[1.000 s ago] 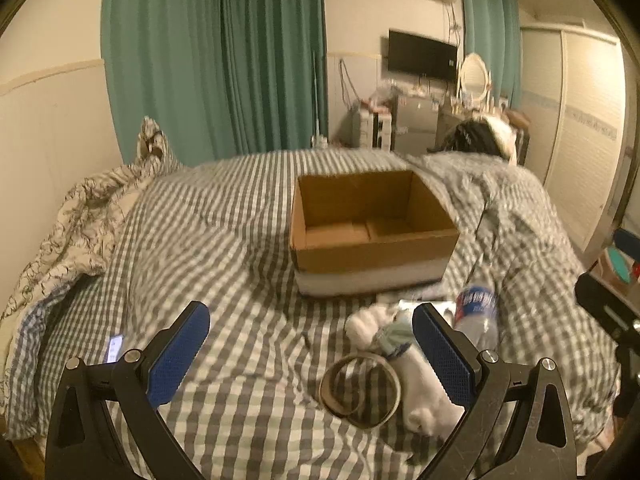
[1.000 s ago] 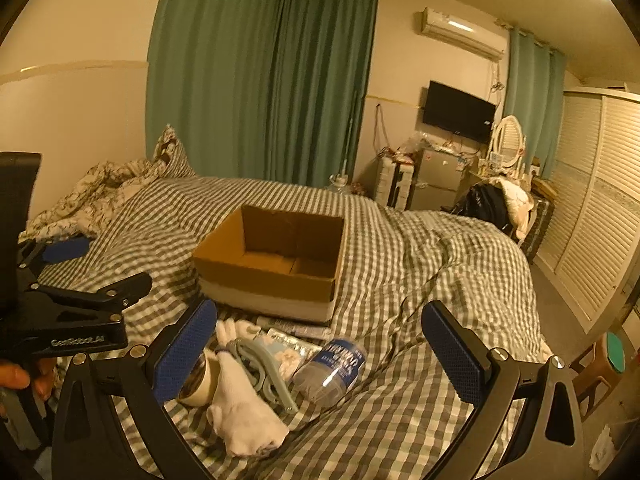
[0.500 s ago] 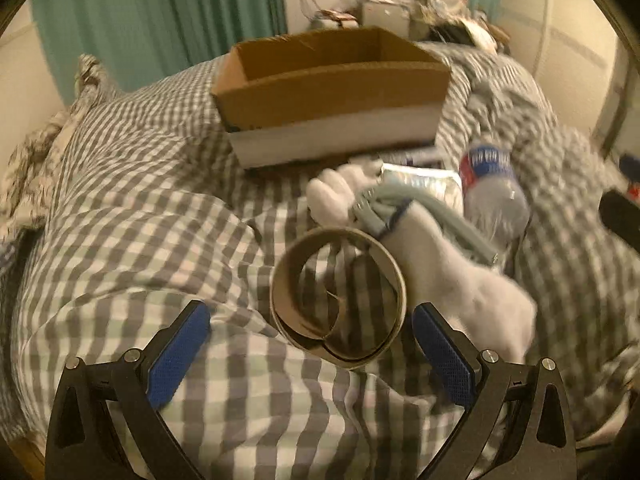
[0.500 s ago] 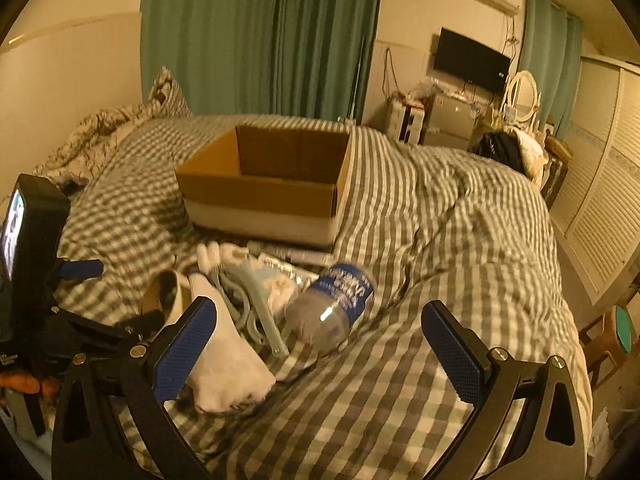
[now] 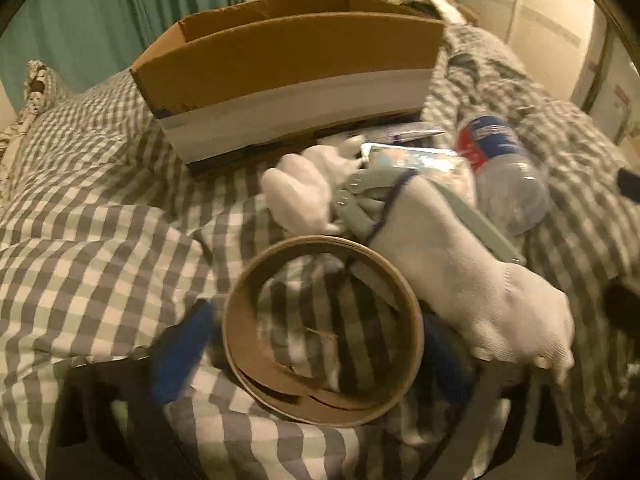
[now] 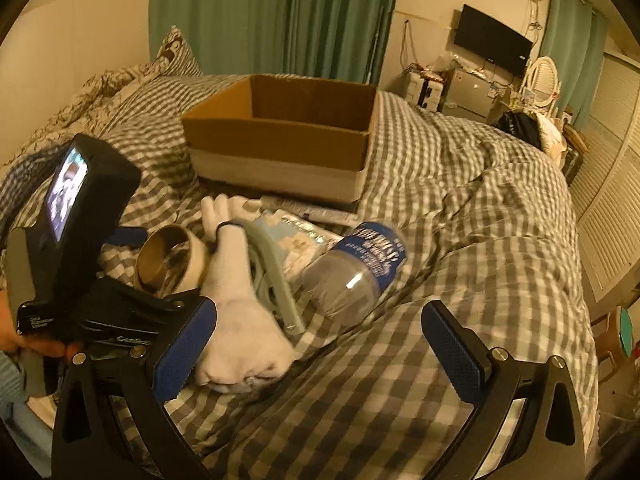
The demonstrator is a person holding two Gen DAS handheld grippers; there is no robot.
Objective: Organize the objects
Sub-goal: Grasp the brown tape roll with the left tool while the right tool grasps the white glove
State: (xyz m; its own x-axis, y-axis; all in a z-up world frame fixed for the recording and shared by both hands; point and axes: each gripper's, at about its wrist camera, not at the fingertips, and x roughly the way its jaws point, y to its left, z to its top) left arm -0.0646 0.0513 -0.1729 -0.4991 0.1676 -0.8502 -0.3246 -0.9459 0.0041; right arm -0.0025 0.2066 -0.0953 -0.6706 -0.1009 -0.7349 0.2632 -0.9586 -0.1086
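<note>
A: On the checked bed cover (image 6: 460,240), near its front edge, my left gripper (image 5: 312,344) straddles the cardboard tape ring (image 5: 324,332). Blue pads blurred, jaws closing, ring between them. Can't see the pads pressing on it.

B: And the right one?

A: My right gripper (image 6: 320,356) hangs over the cover with jaws spread wide, nothing between them but checked fabric. Its left pad (image 6: 184,344) sits just beside the toe of the white sock (image 6: 236,320); can't tell if it touches.

B: Where's the rest of the pile?

A: All bunched between the ring and the cardboard box (image 6: 288,140). The sock lies beside the ring, touching its rim in the left wrist view. Grey-green tongs (image 6: 276,276) lie partly under the sock; arms look a little apart, gripping nothing, but the sock hides much of them. A white glove (image 5: 304,192) sits past the ring, toward the box. A pale wrapped packet (image 6: 296,240) lies under the tongs. A plastic bottle (image 6: 360,268) with a blue label lies on its side, to the right of the tongs, touching the packet.

B: The box?

A: Open, upright, mid-bed, past the pile. What I see of the inside is bare. A flat printed packet (image 6: 316,212) lies along its near wall.
</note>
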